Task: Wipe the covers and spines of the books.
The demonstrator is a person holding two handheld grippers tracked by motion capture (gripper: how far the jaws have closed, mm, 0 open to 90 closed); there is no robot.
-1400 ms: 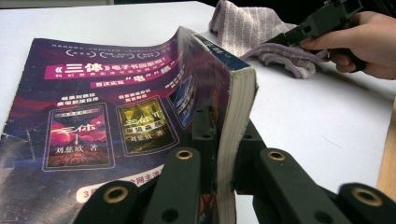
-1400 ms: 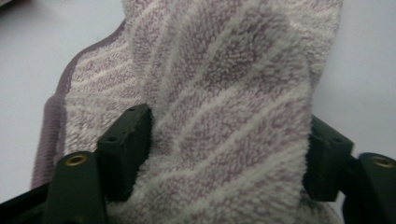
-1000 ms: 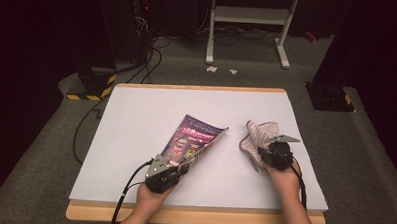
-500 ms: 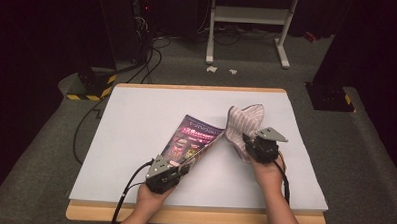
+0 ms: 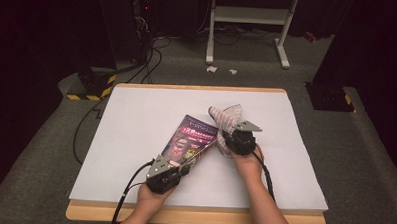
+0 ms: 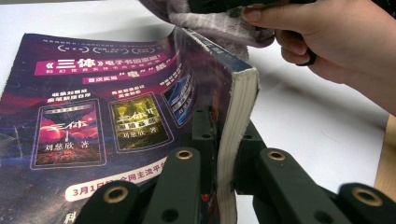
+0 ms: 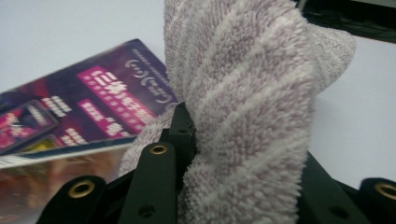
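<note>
A purple paperback book (image 5: 193, 139) with pink lettering lies on the white table (image 5: 136, 120), its near corner clamped by my left gripper (image 5: 177, 167). In the left gripper view the jaws pinch the book (image 6: 116, 116) at its page edge, left gripper (image 6: 219, 163) shut on it. My right gripper (image 5: 228, 138) is shut on a striped grey-pink cloth (image 5: 226, 120), held against the book's right edge. The right gripper view shows the fluffy cloth (image 7: 247, 102) bunched between the jaws, right gripper (image 7: 233, 158), with the book (image 7: 93, 102) just behind at left.
The white table surface has a wooden front edge (image 5: 193, 217). Cables (image 5: 134, 182) trail from the grippers toward the front edge. Beyond the table stand a metal frame (image 5: 247, 23) and dark equipment with a striped base (image 5: 90, 85) on grey carpet.
My right gripper has carried the cloth leftward across the table until it meets the book's right edge. The left gripper has kept its hold on the book without moving.
</note>
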